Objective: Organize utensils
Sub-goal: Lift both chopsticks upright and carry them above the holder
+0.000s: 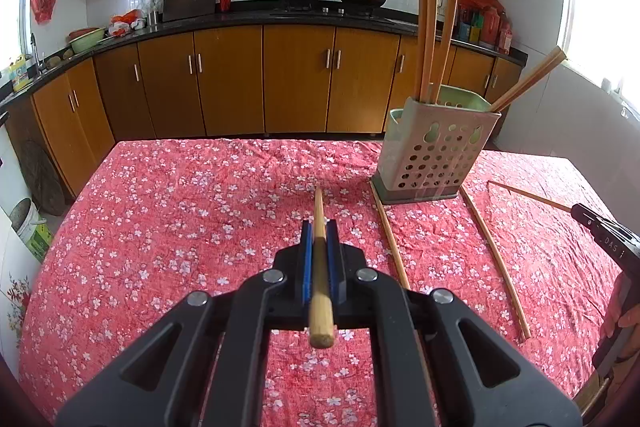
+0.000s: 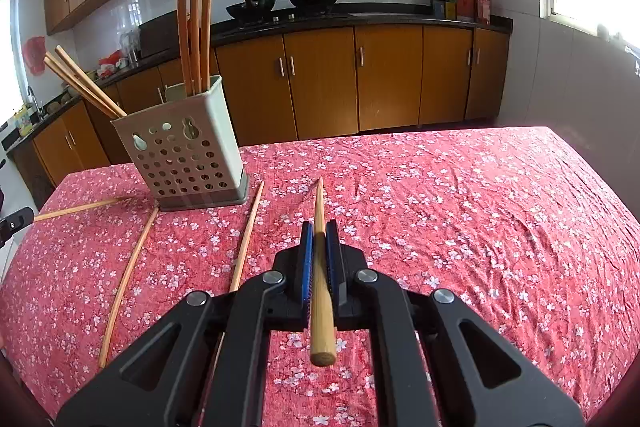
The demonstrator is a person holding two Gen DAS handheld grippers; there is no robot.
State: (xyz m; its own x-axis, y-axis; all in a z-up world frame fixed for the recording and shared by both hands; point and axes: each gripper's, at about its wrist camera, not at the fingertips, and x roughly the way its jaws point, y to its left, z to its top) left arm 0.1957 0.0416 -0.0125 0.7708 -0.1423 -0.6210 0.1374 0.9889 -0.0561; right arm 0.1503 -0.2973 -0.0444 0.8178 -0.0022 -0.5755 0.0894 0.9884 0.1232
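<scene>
Each gripper was clenched on one wooden chopstick. The left gripper (image 1: 319,227) held its chopstick (image 1: 320,267) lengthwise between the blue pads, thick end toward the camera and tapered tip forward, above the red floral tablecloth (image 1: 180,227). The right gripper (image 2: 319,227) held a second chopstick (image 2: 320,267) in the same manner.

The perforated utensil holder (image 1: 436,159) stood upright on the worktop, ahead and to the right of the left gripper and ahead and to the left of the right gripper. It already contained five chopsticks: three upright (image 2: 195,27) in one corner and two leaning (image 2: 82,79) out over the rim at the opposite side.

Three loose chopsticks lay on the cloth near the holder base: one (image 1: 390,239) with its far end at the base corner, one (image 1: 494,259) just beside the base, and one (image 1: 528,195) farther out, toward the right gripper in the left wrist view.

Step in hand, as judged: transport of the two grasped chopsticks to the holder. The next move calls for raising each gripper above the rim, tilting the chopstick tip-down, aligning it with the open top clear of the chopsticks already inside, and then releasing. The three loose chopsticks are left to collect.
</scene>
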